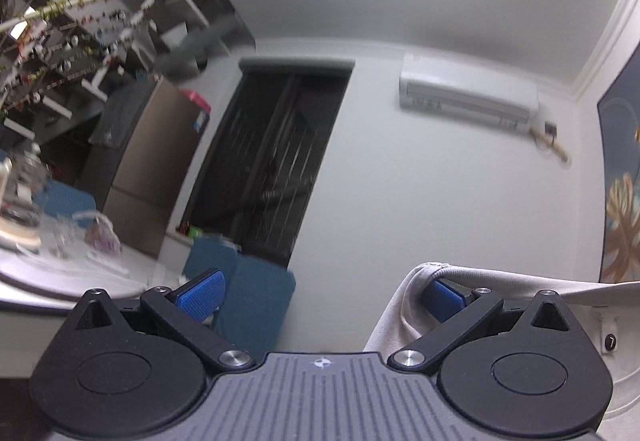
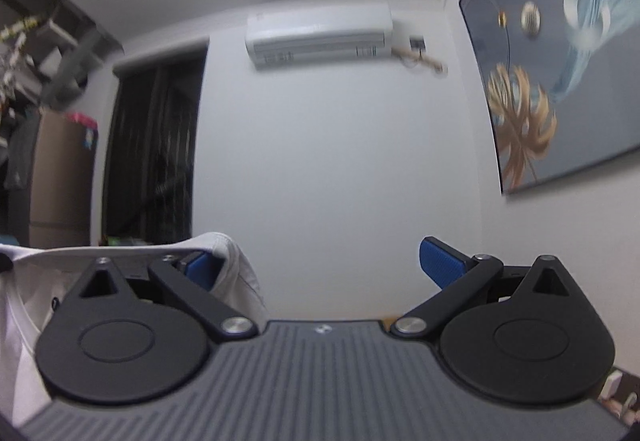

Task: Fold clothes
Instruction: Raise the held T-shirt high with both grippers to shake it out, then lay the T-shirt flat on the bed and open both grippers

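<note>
Both grippers are raised and point up at the wall and ceiling. My left gripper (image 1: 322, 293) stands wide open. A pale beige-white garment (image 1: 390, 317) hangs over its right blue finger (image 1: 444, 299) and stretches off to the right. My right gripper (image 2: 318, 265) is also wide open. The same garment (image 2: 240, 273) drapes over its left blue finger (image 2: 200, 267) and falls down the left side of that view. The garment spans between the two hooked fingers; its lower part is hidden. Neither pair of jaws is closed on the cloth.
A white wall with an air conditioner (image 2: 318, 35) faces me, with a dark doorway (image 1: 272, 157) to its left. A large painting (image 2: 560, 61) hangs at the right. Blue chairs (image 1: 252, 297) and a white table (image 1: 60, 269) with clutter stand at the left.
</note>
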